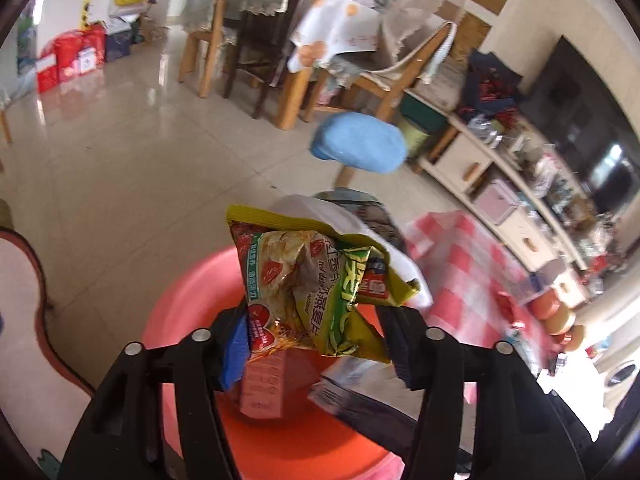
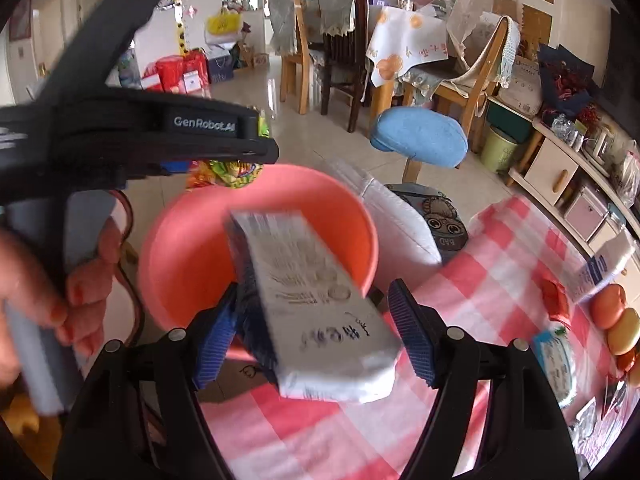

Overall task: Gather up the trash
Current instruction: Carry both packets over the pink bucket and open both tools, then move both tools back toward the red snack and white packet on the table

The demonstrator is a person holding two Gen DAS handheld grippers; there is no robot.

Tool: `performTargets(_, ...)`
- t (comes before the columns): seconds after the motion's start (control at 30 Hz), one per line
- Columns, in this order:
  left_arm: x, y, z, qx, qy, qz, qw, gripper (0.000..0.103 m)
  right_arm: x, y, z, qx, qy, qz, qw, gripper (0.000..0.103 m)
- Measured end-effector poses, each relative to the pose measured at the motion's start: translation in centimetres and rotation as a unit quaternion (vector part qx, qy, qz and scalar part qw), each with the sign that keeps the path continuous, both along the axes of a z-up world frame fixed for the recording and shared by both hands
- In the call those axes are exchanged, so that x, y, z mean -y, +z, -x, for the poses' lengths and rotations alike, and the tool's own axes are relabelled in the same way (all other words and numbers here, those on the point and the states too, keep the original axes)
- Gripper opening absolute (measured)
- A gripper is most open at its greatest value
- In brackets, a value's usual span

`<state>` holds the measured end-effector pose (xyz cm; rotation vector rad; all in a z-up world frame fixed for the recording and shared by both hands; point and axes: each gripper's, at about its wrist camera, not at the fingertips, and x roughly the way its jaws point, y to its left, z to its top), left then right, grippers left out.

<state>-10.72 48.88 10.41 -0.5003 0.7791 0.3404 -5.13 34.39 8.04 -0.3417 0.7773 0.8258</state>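
Note:
My left gripper (image 1: 318,340) hangs over a salmon-pink basin (image 1: 188,292) with its jaws wide apart; a crumpled green and yellow snack bag (image 1: 312,280) sits between the fingers, touching the left pad. A pink carton (image 1: 262,388) lies in the basin below. My right gripper (image 2: 316,334) is open at the near rim of the basin (image 2: 192,248); a white and blue box (image 2: 316,304) lies tilted between its fingers, blurred, its far end over the basin. That box also shows in the left wrist view (image 1: 352,384). The left gripper's body (image 2: 160,132) crosses the right wrist view.
A red and white checked cloth (image 2: 500,280) covers the table, with fruit (image 2: 612,312) and packets (image 2: 556,364) at the right. A white cushion (image 2: 404,224) and blue stool (image 2: 420,140) stand beyond the basin. Dining chairs, table and sideboard are farther back.

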Motion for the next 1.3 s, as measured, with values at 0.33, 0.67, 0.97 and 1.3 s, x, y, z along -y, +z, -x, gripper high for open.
performTargets(0.33, 2.3, 3.1, 1.2, 0.103, 0.032, -0.069, 0.9918, 0.088, 7.3, 0.6, 1.2, 0.023, -0.084, -0.05, 0.995, 0.082)
performTargets(0.67, 7.7, 6.1, 0.9, 0.151, -0.031, -0.108, 0.9821, 0.088, 19.3, 3.1, 5.1, 0.085, -0.176, -0.115, 0.974, 0.092)
performTargets(0.97, 13.9, 7.3, 0.0, 0.14, -0.107, -0.139, 0.9746, 0.088, 28.8, 4.7, 9.2, 0.14, -0.257, -0.153, 0.944, 0.099)
performTargets(1.3, 21.1, 6.7, -0.7, 0.104, -0.173, -0.194, 0.96, 0.088, 37.6, 1.3, 8.3, 0.04, -0.308, -0.213, 0.926, 0.099)
